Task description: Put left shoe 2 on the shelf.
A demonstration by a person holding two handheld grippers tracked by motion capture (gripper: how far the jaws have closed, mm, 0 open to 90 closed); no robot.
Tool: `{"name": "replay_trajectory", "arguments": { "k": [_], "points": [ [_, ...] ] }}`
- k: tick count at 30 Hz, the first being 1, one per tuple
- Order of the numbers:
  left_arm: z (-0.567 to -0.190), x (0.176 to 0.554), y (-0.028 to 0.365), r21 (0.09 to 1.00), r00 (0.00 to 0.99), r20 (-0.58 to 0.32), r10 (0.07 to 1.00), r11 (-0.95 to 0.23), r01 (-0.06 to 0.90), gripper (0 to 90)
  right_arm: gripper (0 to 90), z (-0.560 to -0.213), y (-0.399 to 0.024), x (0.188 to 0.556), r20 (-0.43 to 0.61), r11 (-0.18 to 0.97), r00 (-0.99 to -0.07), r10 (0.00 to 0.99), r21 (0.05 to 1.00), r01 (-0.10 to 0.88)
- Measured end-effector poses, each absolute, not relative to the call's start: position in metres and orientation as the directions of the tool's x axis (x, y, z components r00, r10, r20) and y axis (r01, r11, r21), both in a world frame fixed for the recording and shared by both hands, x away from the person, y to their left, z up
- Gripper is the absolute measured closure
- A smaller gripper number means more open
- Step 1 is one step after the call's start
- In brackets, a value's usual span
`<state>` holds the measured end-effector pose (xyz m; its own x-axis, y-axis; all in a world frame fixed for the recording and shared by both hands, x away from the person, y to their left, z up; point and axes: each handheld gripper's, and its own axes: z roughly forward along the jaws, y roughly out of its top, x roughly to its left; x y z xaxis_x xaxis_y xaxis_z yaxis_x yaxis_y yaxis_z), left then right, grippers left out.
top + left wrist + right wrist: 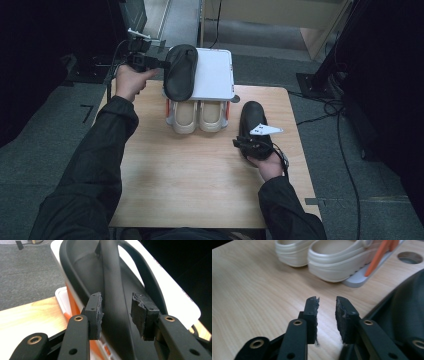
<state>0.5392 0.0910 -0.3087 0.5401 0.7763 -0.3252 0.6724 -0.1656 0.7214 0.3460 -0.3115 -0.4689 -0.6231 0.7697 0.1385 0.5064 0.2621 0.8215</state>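
A black clog (181,70) lies on the white top of a small shoe rack (217,75). My left gripper (166,64) reaches it from the left. In the left gripper view the clog's black strap (113,285) runs between the pads of my left gripper (116,312), which stand apart beside it and do not look pressed on. A second black clog (252,117) lies on the wooden table (200,180) at the right. My right gripper (247,144) sits at its near end. My right gripper (327,312) is open over bare wood, with that clog (402,305) just to its right.
Two beige clogs (185,117) (212,116) sit side by side on the rack's lower shelf, also seen ahead in the right gripper view (332,262). Orange rack struts (379,255) stand beside them. A round hole (235,99) is in the table near the rack. Grey floor and cables surround the table.
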Motion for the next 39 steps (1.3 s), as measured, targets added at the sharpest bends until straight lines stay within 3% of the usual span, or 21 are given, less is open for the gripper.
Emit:
{"name": "replay_trajectory", "arguments": {
  "k": [16,22,39],
  "points": [
    [-0.336,0.495,0.129,0.737,0.515,-0.317,0.797,-0.135,0.662,61.0,73.9,-0.469,-0.353,0.339,0.130,0.271,-0.594,0.794,0.799,0.536],
    [-0.351,0.480,0.132,0.740,0.520,-0.313,0.795,-0.139,0.659,60.9,80.0,-0.462,-0.370,0.334,0.139,0.219,-0.551,0.822,0.817,0.533],
    [-0.385,0.448,0.138,0.747,0.521,-0.303,0.798,-0.140,0.650,60.9,80.3,-0.471,-0.414,0.347,0.122,0.155,-0.416,0.901,0.805,0.572]
  ]
}}
